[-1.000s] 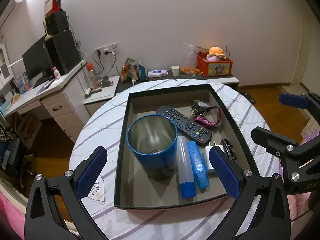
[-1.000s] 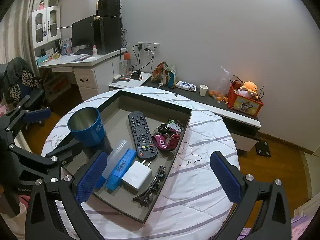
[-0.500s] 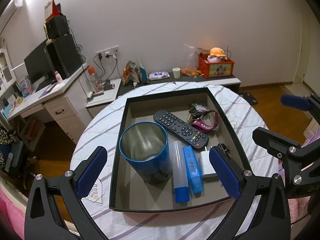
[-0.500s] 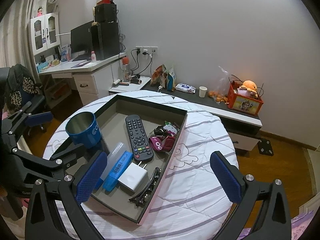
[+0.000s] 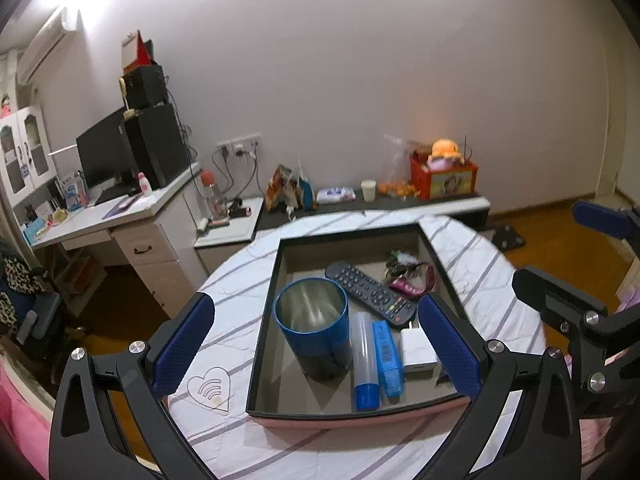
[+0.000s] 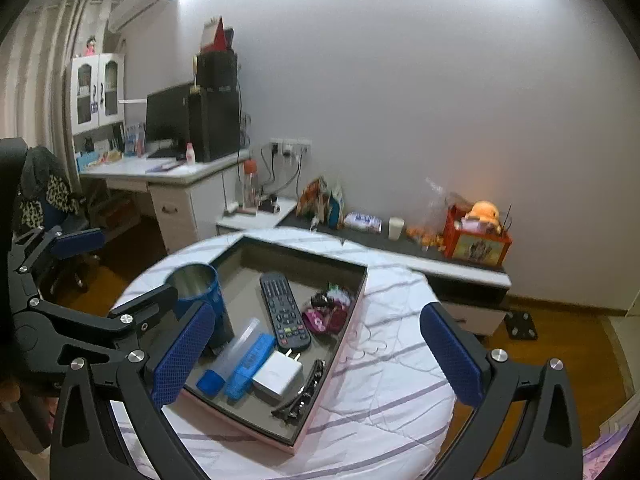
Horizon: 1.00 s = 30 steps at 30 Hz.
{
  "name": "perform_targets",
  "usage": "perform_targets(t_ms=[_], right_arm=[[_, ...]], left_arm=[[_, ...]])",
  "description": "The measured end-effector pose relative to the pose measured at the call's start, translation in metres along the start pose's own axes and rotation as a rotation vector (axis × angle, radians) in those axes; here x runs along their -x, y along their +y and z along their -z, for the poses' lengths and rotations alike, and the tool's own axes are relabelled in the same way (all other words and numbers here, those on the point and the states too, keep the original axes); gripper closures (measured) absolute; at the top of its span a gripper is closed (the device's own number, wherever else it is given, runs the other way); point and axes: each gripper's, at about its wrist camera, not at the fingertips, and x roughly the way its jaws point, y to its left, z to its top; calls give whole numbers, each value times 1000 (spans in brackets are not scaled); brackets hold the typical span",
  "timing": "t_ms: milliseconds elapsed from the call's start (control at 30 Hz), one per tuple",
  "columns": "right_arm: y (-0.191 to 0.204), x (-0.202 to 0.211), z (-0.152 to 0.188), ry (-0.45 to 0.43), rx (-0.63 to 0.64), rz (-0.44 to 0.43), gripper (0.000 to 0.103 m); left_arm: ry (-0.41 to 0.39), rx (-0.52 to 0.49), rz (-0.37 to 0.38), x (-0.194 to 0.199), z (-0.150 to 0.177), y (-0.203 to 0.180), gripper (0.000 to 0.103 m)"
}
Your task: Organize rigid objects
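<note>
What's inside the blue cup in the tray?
Nothing visible: the blue cup stands upright in the tray, showing only bare metal wall. Its bottom is in shadow, so something small there can't be ruled out.

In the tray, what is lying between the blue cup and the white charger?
Two things lie side by side between the blue cup and the white charger: a clear tube with a blue cap and a blue box. The left wrist view shows this best.

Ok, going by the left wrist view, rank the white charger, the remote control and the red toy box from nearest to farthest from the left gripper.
1. White charger: in the tray's near right corner, just inside the left gripper's right finger.
2. Remote control: mid-tray, lying diagonally behind the charger.
3. Red toy box: on the low shelf against the wall, beyond the table.
</note>
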Motion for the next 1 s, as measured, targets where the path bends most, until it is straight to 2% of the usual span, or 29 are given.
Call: perform_targets(t_ms=[367,500,767,1000], right_arm=[[33,51,2,-164,1,7,0],[48,66,7,-235,0,75,0],[66,88,14,-276,-27,144,0],[81,106,27,-308,-38,155,0]], left_arm=[[-133,59,23,59,7,28,0],[-165,74,18,75,13,39,0],[-201,91,42,102,35,54,0],[-218,98,22,119,57,59,0]])
